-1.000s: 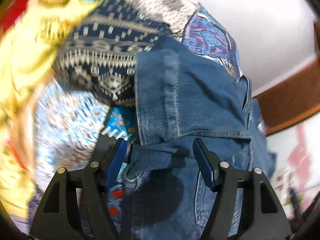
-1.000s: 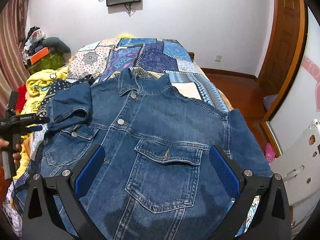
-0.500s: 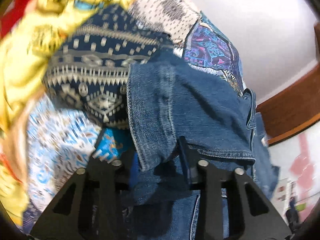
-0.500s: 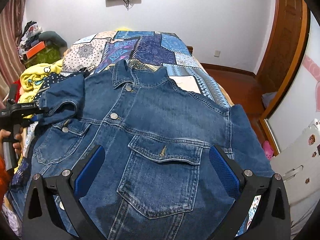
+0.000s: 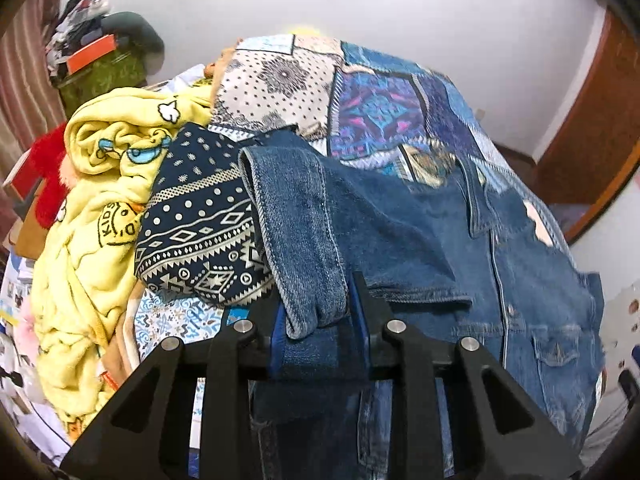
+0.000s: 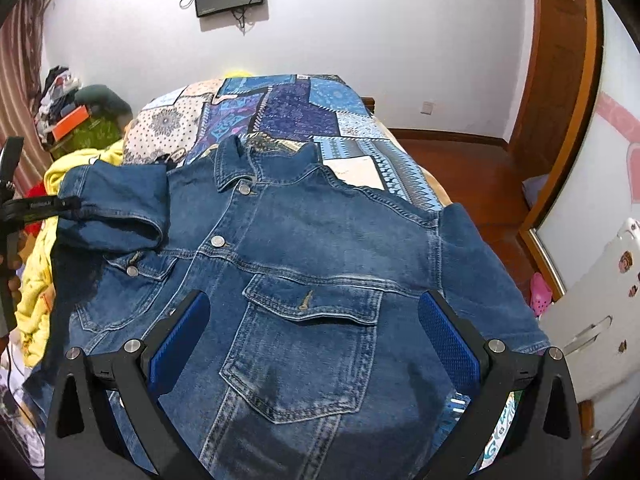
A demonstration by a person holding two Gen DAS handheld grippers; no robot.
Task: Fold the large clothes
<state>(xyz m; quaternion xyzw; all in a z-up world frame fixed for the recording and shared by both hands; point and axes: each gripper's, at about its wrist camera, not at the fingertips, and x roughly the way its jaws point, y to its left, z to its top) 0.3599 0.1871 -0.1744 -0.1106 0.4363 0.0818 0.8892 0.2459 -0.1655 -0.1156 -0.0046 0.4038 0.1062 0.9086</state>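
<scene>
A blue denim jacket (image 6: pixel 320 248) lies face up and buttoned on the patchwork bed, collar toward the far wall; it also shows in the left wrist view (image 5: pixel 520 280). Its left sleeve (image 6: pixel 116 208) is lifted and folded in over the chest. My left gripper (image 5: pixel 318 320) is shut on that sleeve's cuff (image 5: pixel 304 248); it shows at the left edge of the right wrist view (image 6: pixel 64 204). My right gripper (image 6: pixel 314 332) is open and empty, hovering above the jacket's chest pocket (image 6: pixel 312 344). The right sleeve (image 6: pixel 480 280) lies flat.
A patchwork bedspread (image 6: pixel 288 112) covers the bed. A yellow cartoon blanket (image 5: pixel 104 200) and a navy patterned cloth (image 5: pixel 200 232) are heaped at the bed's left. Clutter (image 6: pixel 68 120) stands by the curtain. A wooden door (image 6: pixel 560 80) and floor lie to the right.
My left gripper closed on the sleeve cuff and lifted it, carrying it inward over the jacket. My right gripper stayed open and moved slightly closer over the chest.
</scene>
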